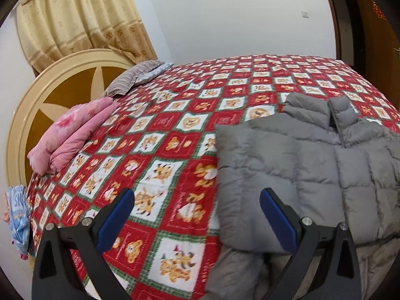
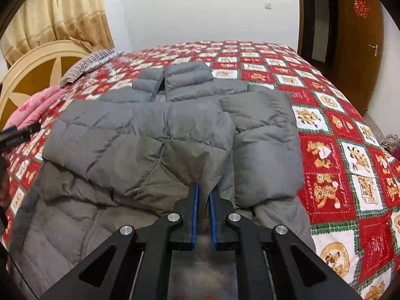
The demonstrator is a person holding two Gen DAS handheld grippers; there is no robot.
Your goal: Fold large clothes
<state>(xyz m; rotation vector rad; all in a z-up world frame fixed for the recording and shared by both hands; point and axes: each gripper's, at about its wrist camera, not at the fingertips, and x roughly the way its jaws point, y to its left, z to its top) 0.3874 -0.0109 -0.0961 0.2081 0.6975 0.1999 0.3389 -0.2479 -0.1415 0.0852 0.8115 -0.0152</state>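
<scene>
your grey puffer jacket (image 2: 160, 130) lies on the red teddy-bear quilt (image 2: 332, 135) with its collar (image 2: 175, 77) at the far end and its hem hanging toward you over the near edge of the bed, so its long axis runs near to far. both sleeves look folded in over the body. the next fold probably turns on that axis: the near hem has to travel far, toward the collar.

your right gripper (image 2: 203, 195) sits right over the near middle of the jacket, its blue pads almost together with a ridge of grey fabric rising between them; it reads as a pinch on the jacket. your left gripper (image 1: 197, 215) is spread wide with nothing between the pads, hovering at the jacket's left edge, half over bare quilt. so the right hand is the one on the garment.

the right view shows the whole jacket and the right sleeve (image 2: 265, 150); the left view cuts that off, but shows the pink folded bedding (image 1: 72, 135) by the headboard (image 1: 50, 92), well apart from the jacket.
</scene>
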